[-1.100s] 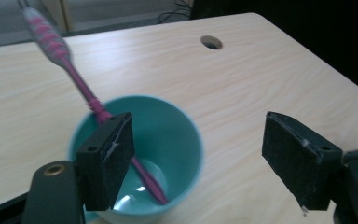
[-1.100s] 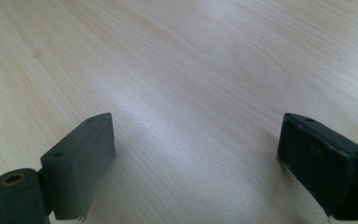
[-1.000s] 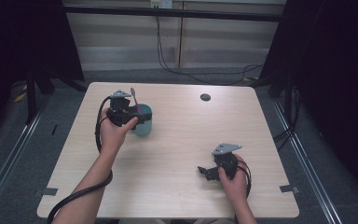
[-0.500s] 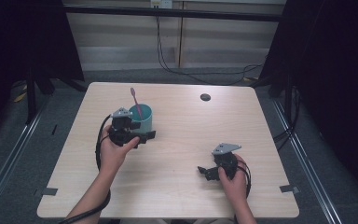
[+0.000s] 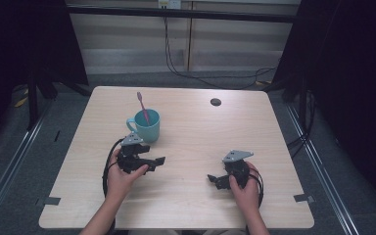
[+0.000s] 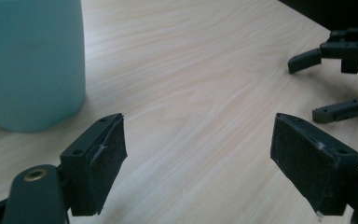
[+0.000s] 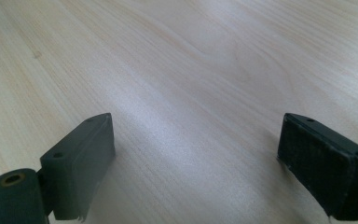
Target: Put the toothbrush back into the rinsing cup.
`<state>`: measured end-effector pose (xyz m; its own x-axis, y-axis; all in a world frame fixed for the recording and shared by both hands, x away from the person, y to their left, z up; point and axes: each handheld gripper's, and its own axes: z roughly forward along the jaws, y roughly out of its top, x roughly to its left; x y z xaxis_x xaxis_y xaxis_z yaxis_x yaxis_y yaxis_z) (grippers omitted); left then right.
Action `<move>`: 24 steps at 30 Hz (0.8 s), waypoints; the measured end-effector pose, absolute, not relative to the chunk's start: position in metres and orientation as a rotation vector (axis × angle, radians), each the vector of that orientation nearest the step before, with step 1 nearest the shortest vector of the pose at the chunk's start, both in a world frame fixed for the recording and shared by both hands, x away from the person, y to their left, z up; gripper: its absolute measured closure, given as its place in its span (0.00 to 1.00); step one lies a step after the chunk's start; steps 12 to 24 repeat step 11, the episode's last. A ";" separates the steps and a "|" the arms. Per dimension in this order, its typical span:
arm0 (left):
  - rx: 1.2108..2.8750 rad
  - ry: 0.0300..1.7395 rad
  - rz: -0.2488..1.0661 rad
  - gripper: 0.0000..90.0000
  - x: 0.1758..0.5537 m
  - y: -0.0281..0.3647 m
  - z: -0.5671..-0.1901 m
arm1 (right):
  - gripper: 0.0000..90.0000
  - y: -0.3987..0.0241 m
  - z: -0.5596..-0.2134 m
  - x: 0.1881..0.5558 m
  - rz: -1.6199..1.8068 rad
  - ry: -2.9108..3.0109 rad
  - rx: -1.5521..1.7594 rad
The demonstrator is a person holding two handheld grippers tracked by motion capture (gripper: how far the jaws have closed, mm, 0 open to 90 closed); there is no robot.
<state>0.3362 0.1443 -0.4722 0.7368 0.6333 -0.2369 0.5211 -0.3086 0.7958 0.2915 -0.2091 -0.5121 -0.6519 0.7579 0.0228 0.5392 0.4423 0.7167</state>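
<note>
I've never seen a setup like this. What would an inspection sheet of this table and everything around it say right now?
Surface: light wooden table, bare grain, with a dark round grommet near its far edge.
Job's things: teal mug standing upright, a pink toothbrush leaning inside it.
Clutter: nothing seen.
Grippers: left tongs have just been opening, nothing between the jaws, beside the mug and apart from it; right tongs open and empty, low over the table.
Cables: a black cable loops from each tool; more hang along the back wall.
Surroundings: dark curtains at both sides, grey floor, pale panelled wall behind.
</note>
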 end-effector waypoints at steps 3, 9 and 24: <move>1.990 0.879 0.151 0.20 0.333 0.145 -0.478 | 0.12 -0.209 -0.512 0.292 1.029 2.396 1.111; 2.030 0.882 0.157 0.21 0.327 0.145 -0.492 | 0.12 -0.209 -0.512 0.292 1.029 2.396 1.113; 2.042 0.876 0.158 0.21 0.326 0.145 -0.495 | 0.11 -0.209 -0.512 0.292 1.029 2.396 1.112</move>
